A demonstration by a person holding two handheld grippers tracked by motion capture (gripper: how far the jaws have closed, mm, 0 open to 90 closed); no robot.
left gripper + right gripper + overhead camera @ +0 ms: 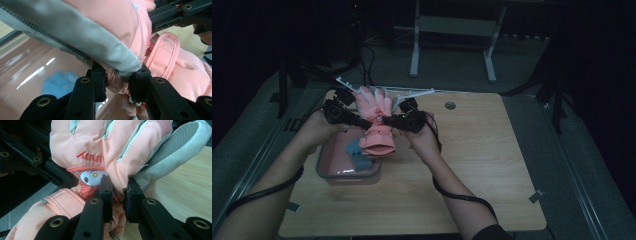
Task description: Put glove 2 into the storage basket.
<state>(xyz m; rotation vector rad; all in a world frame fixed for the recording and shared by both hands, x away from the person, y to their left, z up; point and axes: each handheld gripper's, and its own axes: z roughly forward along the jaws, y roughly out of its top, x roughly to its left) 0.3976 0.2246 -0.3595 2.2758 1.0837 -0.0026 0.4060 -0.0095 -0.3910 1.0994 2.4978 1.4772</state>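
A padded pink glove (376, 120) with pale grey trim hangs in the air between both hands, above the far end of a clear bin (324, 172). My left gripper (362, 121) is shut on its left side; in the left gripper view the jaws pinch a fold of the glove (117, 75). My right gripper (384, 120) is shut on the right side, and the right gripper view has the glove (117, 152) pinched just beside a cartoon patch (91, 177). A blue glove (354, 150) lies in the bin below.
The bin sits at the left of a wooden table (472, 165), near the left edge. A white rack (412, 92) stands behind the gloves at the table's far edge. A round hole (450, 105) is at the far middle.
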